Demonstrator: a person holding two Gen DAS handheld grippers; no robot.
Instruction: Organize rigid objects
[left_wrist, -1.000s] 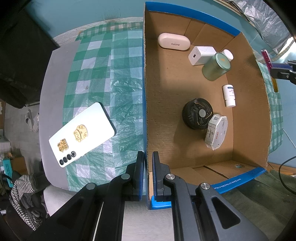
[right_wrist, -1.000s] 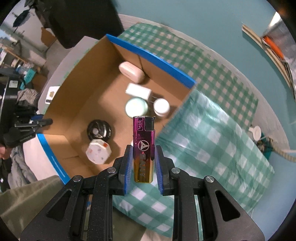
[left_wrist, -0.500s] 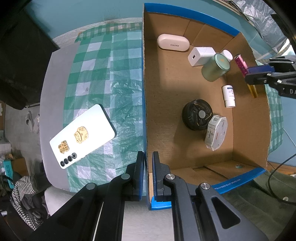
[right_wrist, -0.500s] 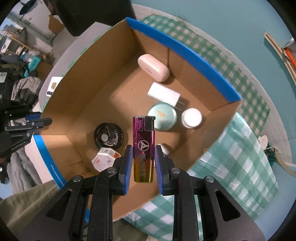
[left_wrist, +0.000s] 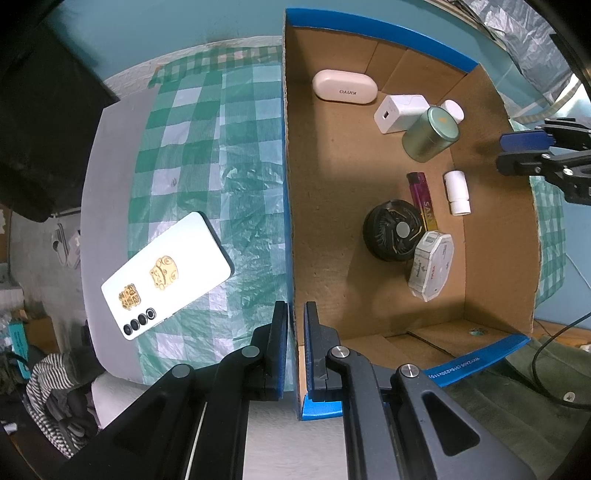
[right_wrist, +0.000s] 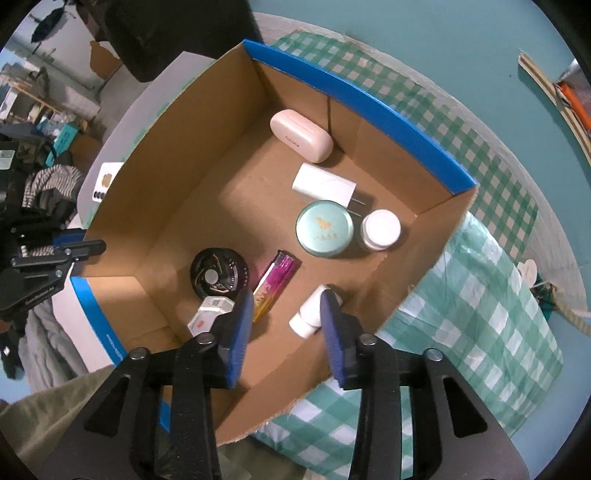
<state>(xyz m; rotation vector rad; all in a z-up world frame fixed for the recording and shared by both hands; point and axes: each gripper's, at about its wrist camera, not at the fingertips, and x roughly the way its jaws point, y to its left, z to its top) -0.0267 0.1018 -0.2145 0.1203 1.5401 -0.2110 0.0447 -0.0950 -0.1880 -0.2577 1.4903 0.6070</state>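
A purple and gold lighter (right_wrist: 275, 286) lies on the floor of the cardboard box (right_wrist: 354, 92), between a black round fan (right_wrist: 218, 273) and a small white bottle (right_wrist: 310, 314). My right gripper (right_wrist: 284, 299) hangs over it with its jaws opening and nothing between them. In the left wrist view the lighter (left_wrist: 423, 201) lies beside the fan (left_wrist: 393, 234). My left gripper (left_wrist: 294, 317) is shut on the box's blue-edged left wall (left_wrist: 288, 166). A white phone (left_wrist: 166, 275) lies face down on the checked cloth, left of the box.
The box also holds a white earbud case (left_wrist: 343, 86), a white charger (left_wrist: 399, 112), a green tin (left_wrist: 430, 134), a white jar (left_wrist: 453, 110) and an octagonal white pack (left_wrist: 430, 271). Striped clothing (left_wrist: 55, 384) lies below the table's edge.
My right gripper came over the box with the lighter, then let it go. The lighter now lies on the box floor. The left gripper and box have not moved.
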